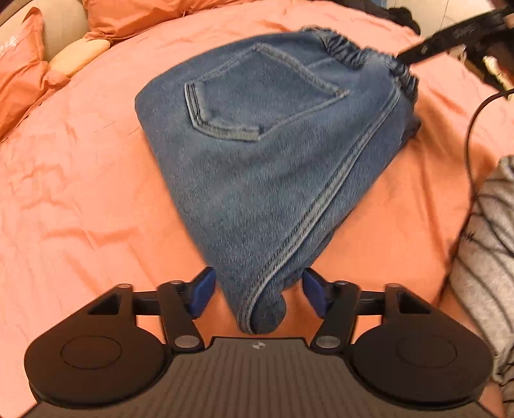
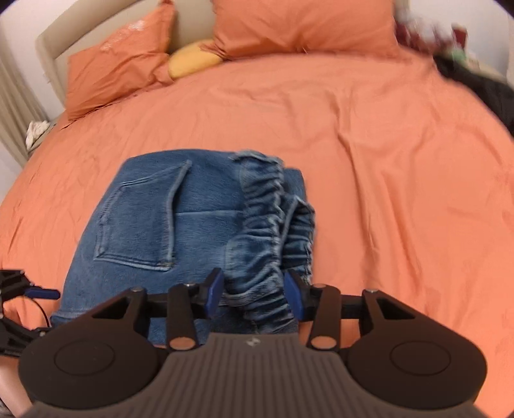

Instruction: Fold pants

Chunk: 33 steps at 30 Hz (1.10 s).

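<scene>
Blue denim pants (image 1: 257,154) lie folded into a compact bundle on the orange bed cover (image 1: 80,193), back pocket up. My left gripper (image 1: 257,297) is open, its blue pads either side of the bundle's folded corner without squeezing it. My right gripper (image 2: 253,294) is open around the gathered elastic waistband (image 2: 263,244) of the pants (image 2: 154,225). The right gripper's black finger shows in the left wrist view (image 1: 427,48) at the waistband. The left gripper shows at the left edge of the right wrist view (image 2: 29,295).
Orange pillows (image 2: 289,25) and a yellow cushion (image 2: 192,58) lie at the head of the bed. A grey striped garment (image 1: 488,257) lies at the right edge. A black cable (image 1: 472,135) hangs near it. Dark clutter (image 2: 482,83) sits far right.
</scene>
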### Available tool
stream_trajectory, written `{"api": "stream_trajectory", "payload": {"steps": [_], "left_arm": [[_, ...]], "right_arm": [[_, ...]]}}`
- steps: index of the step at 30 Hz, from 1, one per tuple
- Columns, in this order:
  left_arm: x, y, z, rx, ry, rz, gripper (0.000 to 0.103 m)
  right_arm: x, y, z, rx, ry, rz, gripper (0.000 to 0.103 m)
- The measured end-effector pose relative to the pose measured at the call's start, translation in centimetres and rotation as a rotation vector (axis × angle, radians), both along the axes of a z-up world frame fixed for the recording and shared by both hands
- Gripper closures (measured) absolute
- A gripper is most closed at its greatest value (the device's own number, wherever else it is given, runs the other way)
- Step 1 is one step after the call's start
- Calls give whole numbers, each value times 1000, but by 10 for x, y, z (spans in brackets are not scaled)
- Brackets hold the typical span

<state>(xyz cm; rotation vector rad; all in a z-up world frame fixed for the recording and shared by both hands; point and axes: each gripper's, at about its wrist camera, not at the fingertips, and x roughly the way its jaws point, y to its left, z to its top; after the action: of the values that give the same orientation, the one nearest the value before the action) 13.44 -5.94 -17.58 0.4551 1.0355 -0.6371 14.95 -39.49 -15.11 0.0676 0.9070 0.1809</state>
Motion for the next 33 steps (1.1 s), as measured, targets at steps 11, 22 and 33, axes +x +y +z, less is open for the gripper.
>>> {"api": "stream_trajectory", "payload": {"steps": [11, 22, 33], "left_arm": [[-5, -9, -15, 132, -29, 0, 69], [2, 11, -18, 107, 67, 9, 72], [17, 44, 51, -67, -28, 49, 57]], "right_arm": [[-3, 43, -41, -283, 7, 93, 78], [7, 33, -53, -233, 40, 29, 78], [-11, 17, -13, -79, 11, -58, 47]]}}
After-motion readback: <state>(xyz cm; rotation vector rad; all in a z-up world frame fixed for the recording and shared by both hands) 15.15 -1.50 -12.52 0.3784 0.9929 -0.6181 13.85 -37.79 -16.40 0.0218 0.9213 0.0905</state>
